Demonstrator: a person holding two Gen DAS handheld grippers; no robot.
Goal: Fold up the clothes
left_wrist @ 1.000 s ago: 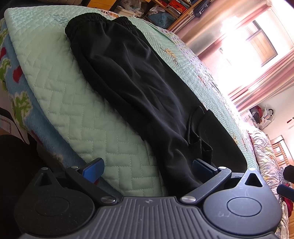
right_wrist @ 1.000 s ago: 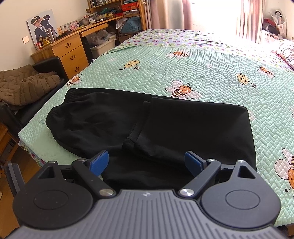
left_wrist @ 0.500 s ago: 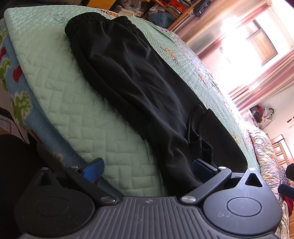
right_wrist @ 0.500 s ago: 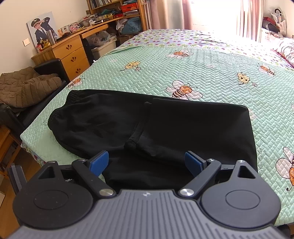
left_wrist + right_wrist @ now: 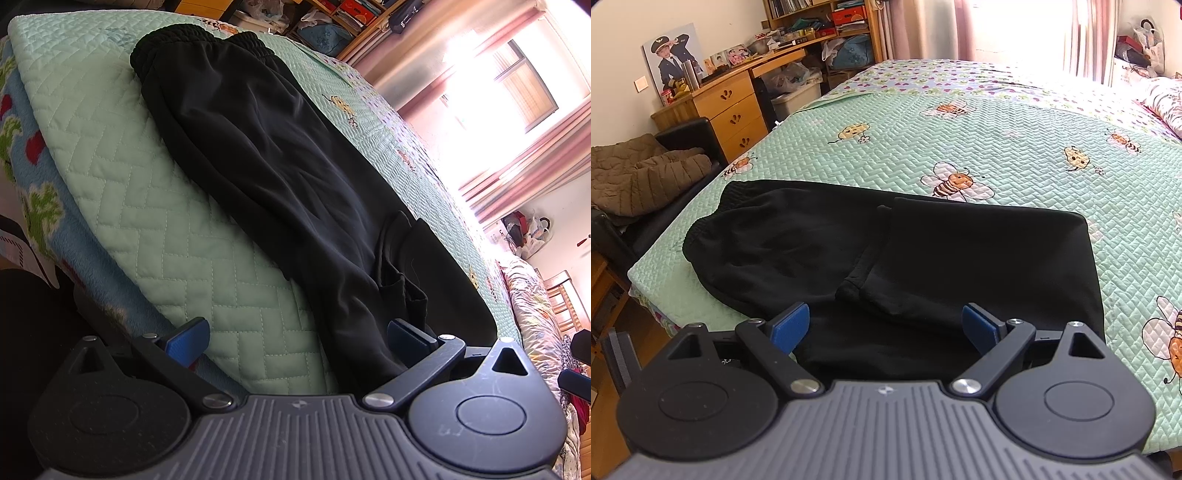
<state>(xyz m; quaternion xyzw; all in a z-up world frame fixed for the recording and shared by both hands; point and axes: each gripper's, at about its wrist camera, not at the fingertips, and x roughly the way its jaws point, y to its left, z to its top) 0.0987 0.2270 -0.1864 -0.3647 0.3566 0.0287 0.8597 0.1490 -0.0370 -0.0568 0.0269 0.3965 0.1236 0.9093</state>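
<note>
Trousers: black sweatpants (image 5: 894, 266) folded over, near edge of the bed, elastic waistband at far left.
Bedspread: green quilt (image 5: 1015, 147) with bee prints beneath.
Right gripper (image 5: 886, 328): jaws spread wide, holding nothing, above trousers' near edge.
Left gripper (image 5: 295, 339): jaws spread, empty, over quilt and trouser edge.
Far left: wooden drawers (image 5: 733, 114).

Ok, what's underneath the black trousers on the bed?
The black trousers lie flat on the green bee-print quilt, folded over so one half rests on the other. Anything between the layers, or between trousers and quilt, is covered and cannot be seen.
</note>
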